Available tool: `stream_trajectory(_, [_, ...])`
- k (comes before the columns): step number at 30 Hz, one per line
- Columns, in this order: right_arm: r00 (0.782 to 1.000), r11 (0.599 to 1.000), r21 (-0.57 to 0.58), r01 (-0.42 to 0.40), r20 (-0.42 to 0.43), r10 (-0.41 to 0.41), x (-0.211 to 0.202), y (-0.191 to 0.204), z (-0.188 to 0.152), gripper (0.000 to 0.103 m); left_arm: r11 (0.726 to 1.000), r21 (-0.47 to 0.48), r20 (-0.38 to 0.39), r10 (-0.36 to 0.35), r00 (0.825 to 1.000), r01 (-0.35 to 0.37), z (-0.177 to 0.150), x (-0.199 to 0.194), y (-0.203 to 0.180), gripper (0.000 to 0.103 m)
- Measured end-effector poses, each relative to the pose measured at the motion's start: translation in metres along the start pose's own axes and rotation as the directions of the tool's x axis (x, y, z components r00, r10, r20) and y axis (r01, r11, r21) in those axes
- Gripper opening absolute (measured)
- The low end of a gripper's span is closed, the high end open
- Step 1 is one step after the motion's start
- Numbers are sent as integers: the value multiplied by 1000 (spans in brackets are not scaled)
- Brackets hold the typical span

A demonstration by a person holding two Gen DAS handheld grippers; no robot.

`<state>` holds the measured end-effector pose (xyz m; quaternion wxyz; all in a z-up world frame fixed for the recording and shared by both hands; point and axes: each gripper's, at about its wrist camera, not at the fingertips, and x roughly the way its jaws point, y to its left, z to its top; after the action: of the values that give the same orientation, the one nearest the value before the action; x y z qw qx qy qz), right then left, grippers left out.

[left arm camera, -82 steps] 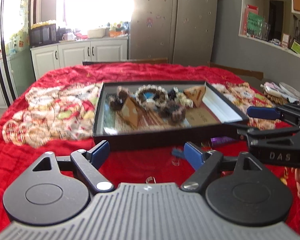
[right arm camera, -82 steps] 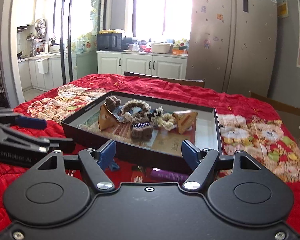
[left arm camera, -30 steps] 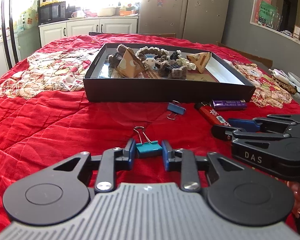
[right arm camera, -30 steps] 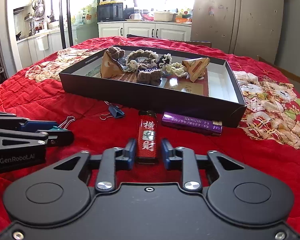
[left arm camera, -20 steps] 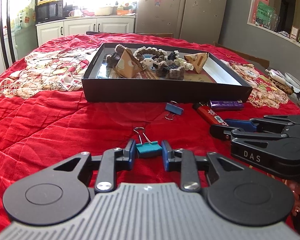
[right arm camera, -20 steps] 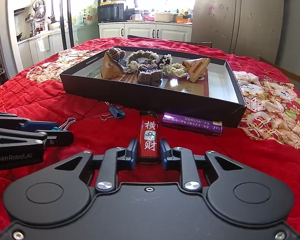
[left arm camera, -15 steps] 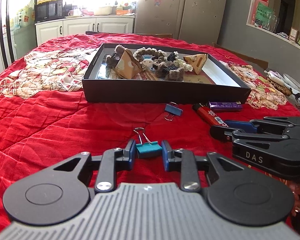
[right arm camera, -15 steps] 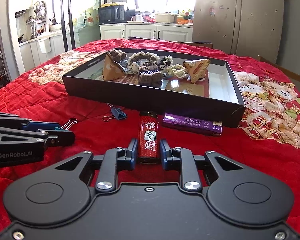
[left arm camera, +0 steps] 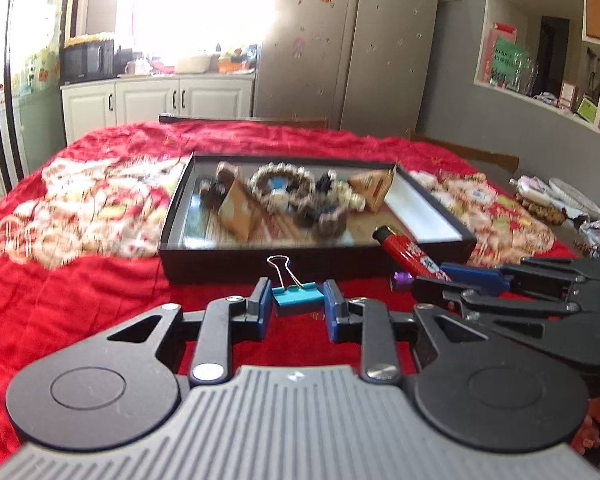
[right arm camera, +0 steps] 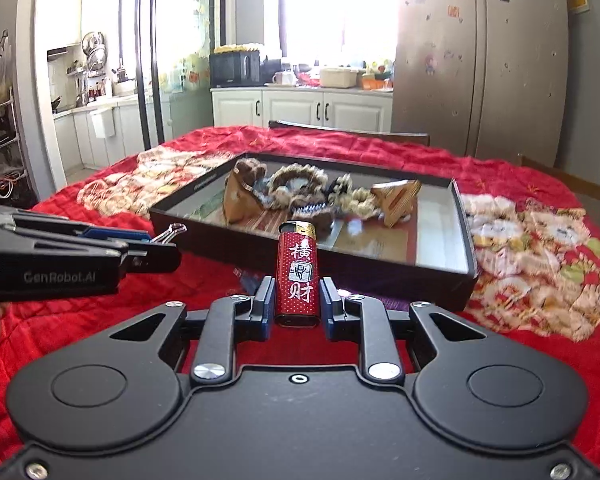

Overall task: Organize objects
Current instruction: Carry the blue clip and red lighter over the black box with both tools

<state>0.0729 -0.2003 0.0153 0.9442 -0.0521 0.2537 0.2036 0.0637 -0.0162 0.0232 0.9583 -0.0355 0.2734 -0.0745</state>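
Left hand-held gripper point(left arm camera: 296, 307) pinches a teal binder clip point(left arm camera: 297, 298); right hand-held gripper point(right arm camera: 296, 302) clamps a red lighter point(right arm camera: 297, 280). Both are held clear of the red-covered table point(right arm camera: 540, 340), just short of the black tray point(right arm camera: 466, 258). Carrying step; next, reach over the near wall and release inside.

A kitchen is seen behind the desk point(right arm camera: 500, 168), which is draped in a red quilted cloth point(left arm camera: 80, 280). White cabinets point(right arm camera: 300, 110) are set under a glaring window point(left arm camera: 196, 8), with a microwave point(right arm camera: 234, 68) on the counter. A tall refrigerator point(right arm camera: 480, 60) stands beside grey walls, and white shelving point(left arm camera: 548, 32) is mounted at the right.
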Motion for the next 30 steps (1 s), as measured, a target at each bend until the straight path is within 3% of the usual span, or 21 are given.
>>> stream_trajectory(10, [998,998,8,57,31,-58,13,-21,38,22,999,31,62,13,998,-15,49,27,-2,31])
stream_trajectory(16, [996,995,48,87,16,-88,39,-42,56,22,999,39,54,30,998,-32,68,56,-1,31])
stream_trajectory(30, [992,987,95,126,-30,-124,102,-62,60,22,998,35,0,55,998,-55,74,123,2,31])
